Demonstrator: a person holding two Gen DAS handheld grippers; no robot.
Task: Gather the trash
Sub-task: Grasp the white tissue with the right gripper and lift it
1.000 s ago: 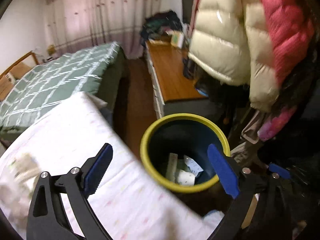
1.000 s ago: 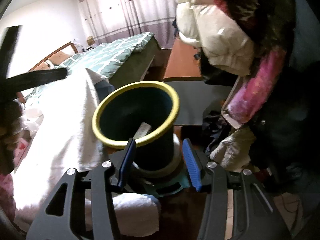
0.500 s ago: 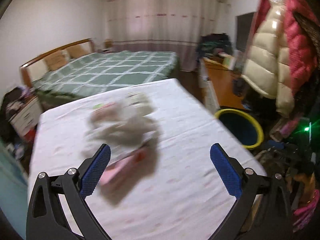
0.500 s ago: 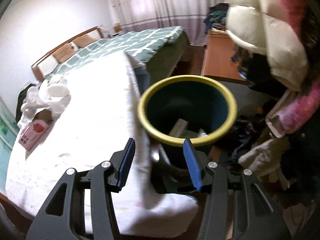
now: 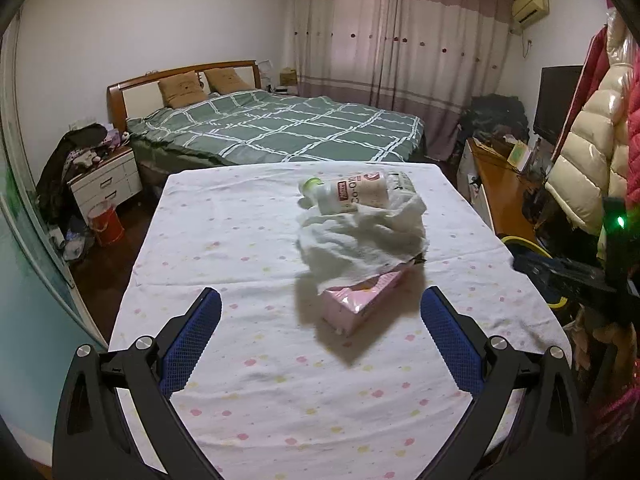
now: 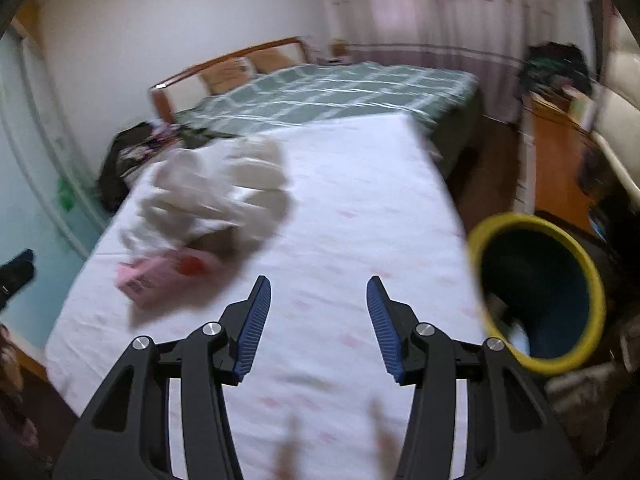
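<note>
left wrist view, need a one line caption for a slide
Open left gripper faces a cloth-covered table holding a bottle, crumpled white cloth and pink packet.

White plastic bottle (image 5: 352, 196) lying on crumpled white paper (image 5: 362, 240), label with large pink letters of which only "Co" reads, small red label patch illegible, pink packet (image 5: 362, 300) print too small to read

Left gripper (image 5: 320, 336) angled downward, jaws spread wide, nothing between. Right gripper (image 6: 319, 322) angled downward, jaws parted, empty.
</note>
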